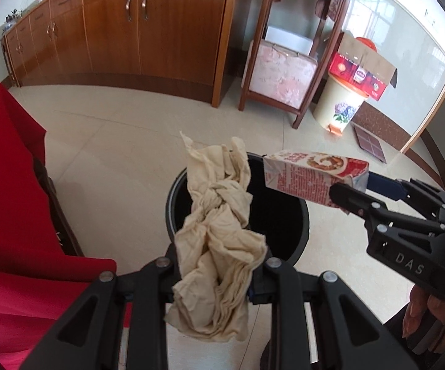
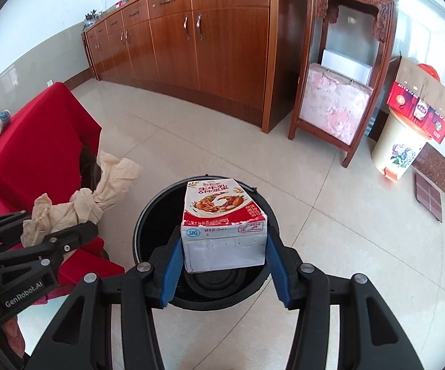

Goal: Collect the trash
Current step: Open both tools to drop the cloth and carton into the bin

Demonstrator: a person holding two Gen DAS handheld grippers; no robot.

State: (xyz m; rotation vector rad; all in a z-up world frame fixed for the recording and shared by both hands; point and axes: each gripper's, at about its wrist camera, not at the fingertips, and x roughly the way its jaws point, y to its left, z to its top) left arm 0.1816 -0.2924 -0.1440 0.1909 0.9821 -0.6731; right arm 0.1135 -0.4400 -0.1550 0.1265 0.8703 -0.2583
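A black bin [image 2: 148,215] stands on the tiled floor beside the red-draped table [image 2: 43,141], and the part of its inside that shows holds nothing. Above its mouth, the right gripper [image 2: 224,265] pinches 1 milk carton [image 2: 222,225] between its blue pads. The left gripper [image 1: 219,280] clamps a crumpled beige paper wad [image 1: 219,234] over the near rim.

Below both grippers the black bin [image 2: 144,215] stands open-mouthed, with nothing between them and its rim. To the left gripper's [image 1: 213,280] left, the red-draped table [image 1: 13,185] crowds close beside the bin. Ahead and right of the right gripper [image 2: 224,273], bare tile floor [image 2: 330,215] runs clear to the wooden cabinet [image 2: 222,46] and the carved stand [image 2: 339,71].
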